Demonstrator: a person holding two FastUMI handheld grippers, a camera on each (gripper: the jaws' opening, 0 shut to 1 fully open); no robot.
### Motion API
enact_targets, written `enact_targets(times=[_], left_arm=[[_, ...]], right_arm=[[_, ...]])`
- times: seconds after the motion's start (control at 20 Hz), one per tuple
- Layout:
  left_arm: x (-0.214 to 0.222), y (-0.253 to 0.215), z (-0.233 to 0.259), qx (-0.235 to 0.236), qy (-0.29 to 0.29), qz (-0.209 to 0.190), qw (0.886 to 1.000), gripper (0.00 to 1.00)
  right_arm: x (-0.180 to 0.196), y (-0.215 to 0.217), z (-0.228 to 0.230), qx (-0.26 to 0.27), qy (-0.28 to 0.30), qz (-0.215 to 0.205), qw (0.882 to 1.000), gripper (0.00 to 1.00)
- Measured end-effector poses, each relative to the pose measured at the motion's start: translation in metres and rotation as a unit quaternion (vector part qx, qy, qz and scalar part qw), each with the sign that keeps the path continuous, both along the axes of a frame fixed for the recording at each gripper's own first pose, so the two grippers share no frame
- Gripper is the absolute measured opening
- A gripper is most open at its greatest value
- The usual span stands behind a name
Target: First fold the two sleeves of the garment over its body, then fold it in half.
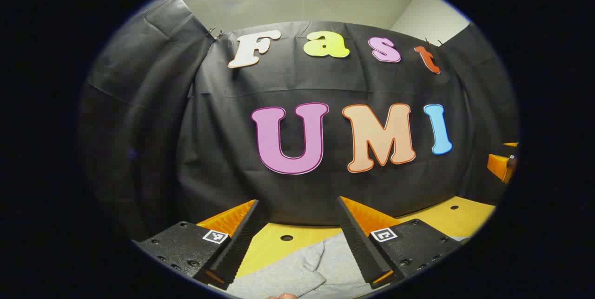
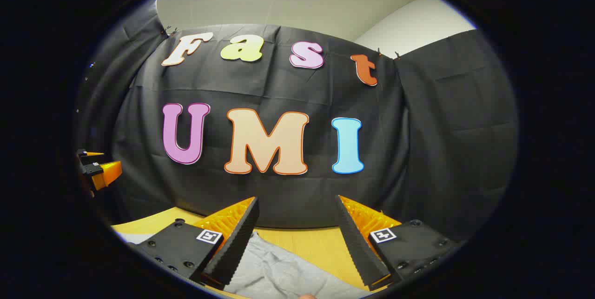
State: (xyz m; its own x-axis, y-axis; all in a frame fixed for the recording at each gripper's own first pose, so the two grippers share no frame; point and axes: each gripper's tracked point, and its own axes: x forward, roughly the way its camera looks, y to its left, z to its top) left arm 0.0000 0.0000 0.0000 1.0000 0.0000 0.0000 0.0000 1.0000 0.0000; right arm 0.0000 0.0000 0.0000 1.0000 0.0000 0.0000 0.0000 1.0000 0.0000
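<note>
A grey garment (image 1: 297,269) lies on the yellow table (image 1: 274,243), below and between my left gripper's fingers. My left gripper (image 1: 297,203) is held open above it, with nothing between its fingers. In the right gripper view the same grey garment (image 2: 279,273) lies wrinkled on the table (image 2: 316,243) under my right gripper (image 2: 297,201), which is open too and holds nothing. The right gripper (image 1: 502,164) shows at the right edge of the left gripper view, and the left gripper (image 2: 100,171) shows at the left edge of the right gripper view.
The black cloth wall (image 1: 297,150) stands close behind the table's far edge. Round holes (image 1: 287,238) dot the tabletop. A bit of a hand (image 1: 283,296) shows at the bottom edge of the left gripper view.
</note>
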Motion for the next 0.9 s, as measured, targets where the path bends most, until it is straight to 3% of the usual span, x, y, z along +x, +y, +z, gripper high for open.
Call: enact_targets(times=[0.9], left_arm=[[-0.0019, -0.0083, -0.0036, 0.010, 0.003, -0.004, 1.000, 0.95]], right_arm=[[0.0058, 0.0000, -0.0024, -0.003, 0.004, 0.009, 1.000, 0.99]])
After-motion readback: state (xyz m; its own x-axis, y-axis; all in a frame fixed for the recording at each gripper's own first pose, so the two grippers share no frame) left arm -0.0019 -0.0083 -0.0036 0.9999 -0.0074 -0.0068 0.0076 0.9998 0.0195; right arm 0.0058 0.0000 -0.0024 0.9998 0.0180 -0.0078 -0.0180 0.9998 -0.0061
